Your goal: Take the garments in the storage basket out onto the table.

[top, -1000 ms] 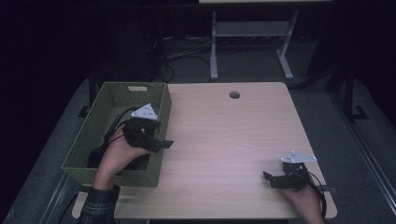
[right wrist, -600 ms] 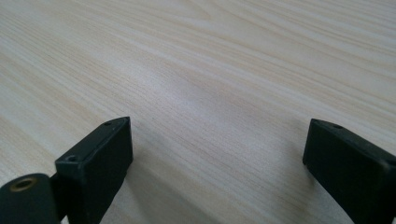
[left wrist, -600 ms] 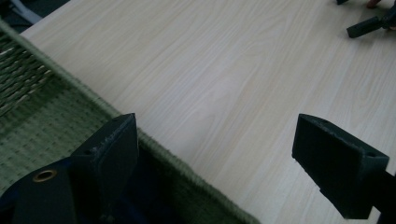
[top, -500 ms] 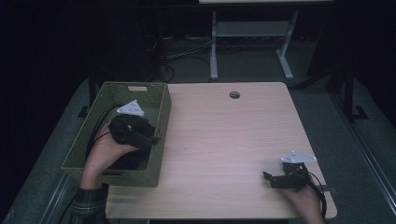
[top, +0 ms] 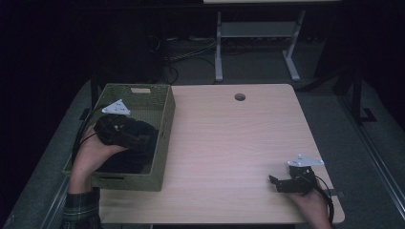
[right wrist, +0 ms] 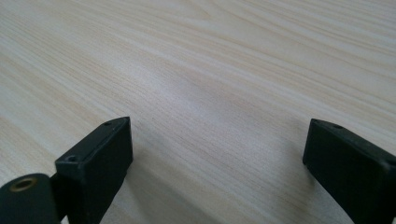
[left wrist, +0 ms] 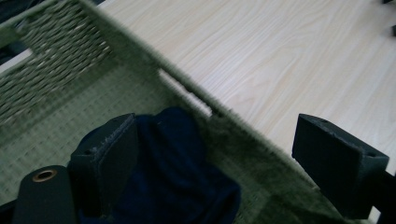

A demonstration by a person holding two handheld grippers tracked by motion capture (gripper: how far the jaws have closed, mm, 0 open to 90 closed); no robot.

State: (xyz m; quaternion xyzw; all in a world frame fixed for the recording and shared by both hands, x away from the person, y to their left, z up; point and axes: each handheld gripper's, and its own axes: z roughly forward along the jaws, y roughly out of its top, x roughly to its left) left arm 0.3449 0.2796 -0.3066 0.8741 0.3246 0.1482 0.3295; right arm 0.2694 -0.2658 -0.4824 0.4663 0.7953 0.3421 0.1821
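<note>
The left gripper (top: 125, 135) hangs inside the green woven basket (top: 165, 125) with its jaws spread wide, the dark blue cloth (left wrist: 177, 177) lying just below and between them; one jaw sits close to the basket wall, so a careless closing could, I judge, snag the weave or take only a thin fold. Well off to its right, the right gripper (top: 282, 183) rests low on the bare wooden table (top: 229, 143), jaws likewise parted and empty, hand behind it at the near edge.

Olive-green woven basket (top: 165, 119), dark navy cloth (left wrist: 177, 177) inside; pale wood-grain table (top: 229, 143); black grippers, left (top: 138, 139) and right (top: 273, 181); plaid sleeve (top: 81, 210).
</note>
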